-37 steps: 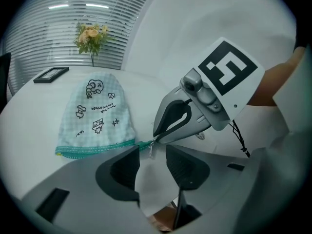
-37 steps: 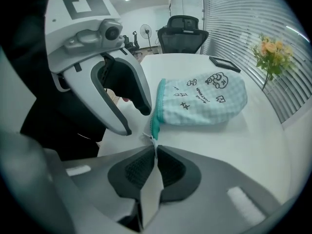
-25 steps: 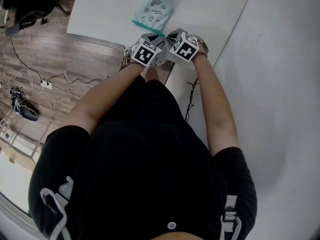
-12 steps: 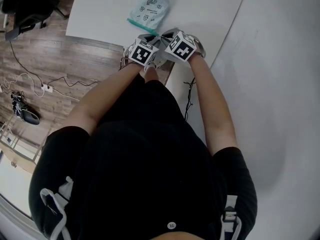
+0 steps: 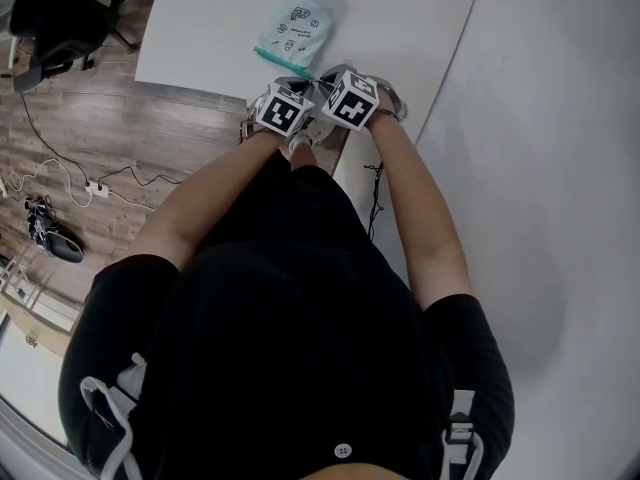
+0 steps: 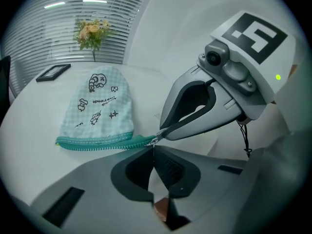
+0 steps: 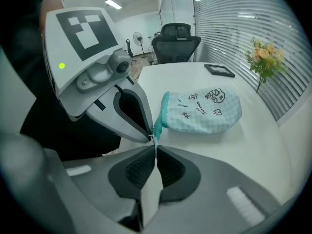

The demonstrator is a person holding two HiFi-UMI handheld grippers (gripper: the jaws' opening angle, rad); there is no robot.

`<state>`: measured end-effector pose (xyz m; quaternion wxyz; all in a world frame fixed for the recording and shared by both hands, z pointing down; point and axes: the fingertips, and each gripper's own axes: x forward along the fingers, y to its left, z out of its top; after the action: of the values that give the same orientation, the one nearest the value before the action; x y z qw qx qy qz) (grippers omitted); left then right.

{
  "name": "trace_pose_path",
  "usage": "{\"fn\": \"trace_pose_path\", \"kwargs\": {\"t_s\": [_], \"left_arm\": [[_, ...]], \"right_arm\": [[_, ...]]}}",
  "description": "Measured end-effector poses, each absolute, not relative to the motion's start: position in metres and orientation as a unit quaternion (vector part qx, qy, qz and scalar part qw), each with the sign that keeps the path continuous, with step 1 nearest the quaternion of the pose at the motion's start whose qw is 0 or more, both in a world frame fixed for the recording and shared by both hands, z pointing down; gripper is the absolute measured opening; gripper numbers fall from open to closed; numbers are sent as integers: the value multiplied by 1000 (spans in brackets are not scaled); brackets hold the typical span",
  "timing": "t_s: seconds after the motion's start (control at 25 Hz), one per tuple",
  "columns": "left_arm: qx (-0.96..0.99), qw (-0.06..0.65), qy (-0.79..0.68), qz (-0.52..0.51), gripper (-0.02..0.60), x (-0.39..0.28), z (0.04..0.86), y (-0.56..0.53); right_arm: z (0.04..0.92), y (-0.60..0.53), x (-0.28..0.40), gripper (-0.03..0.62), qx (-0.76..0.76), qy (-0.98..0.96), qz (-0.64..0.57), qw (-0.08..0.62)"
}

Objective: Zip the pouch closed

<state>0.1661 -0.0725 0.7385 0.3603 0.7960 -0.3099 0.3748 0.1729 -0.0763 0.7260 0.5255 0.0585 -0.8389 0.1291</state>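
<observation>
Head view: pouch [image 5: 295, 26] lies flat on white desk [image 5: 400, 13], zip side toward the person. Bare forearms [image 5: 420, 218] reach fwd to pouch's near corner, at desk edge.
Pouch: pale blue check fabric w/ small black doodles. Teal zip [image 6: 97, 142] runs along its near side, w/ a short teal tail sticking out past the corner.
Left hand-held gripper [image 6: 154, 150]: jaws pressed together, only a hairline seam btw them. Tips sit right at end of zip tail; can't tell if they nip it or just touch it.
Right hand-held gripper [image 7: 156, 147]: jaws closed tight on end of zip tail. Teal strip runs from pouch corner straight into the tips.
Both tools: tips meet at the same spot just off pouch's corner, bodies angled toward each other.
Zip teeth: can't tell if closed along full length.
Beyond pouch: flowers [image 6: 92, 29] and a dark flat frame [image 6: 52, 72] on far part of desk, w/ window blinds [image 6: 73, 18] behind.
Past pouch, off desk end: black office chair [image 7: 176, 42].
Left of pouch, below desk: wood floor [image 5: 150, 148] w/ loose cables [image 5: 60, 168].
Person: black top, seen from above.
</observation>
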Motion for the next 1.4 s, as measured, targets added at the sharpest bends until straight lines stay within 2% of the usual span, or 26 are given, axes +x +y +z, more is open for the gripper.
{"fn": "trace_pose_path", "kwargs": {"t_s": [1.4], "left_arm": [[777, 364, -318, 403, 8, 141, 728, -91]], "right_arm": [[719, -87, 176, 18, 85, -807, 93, 577]]}}
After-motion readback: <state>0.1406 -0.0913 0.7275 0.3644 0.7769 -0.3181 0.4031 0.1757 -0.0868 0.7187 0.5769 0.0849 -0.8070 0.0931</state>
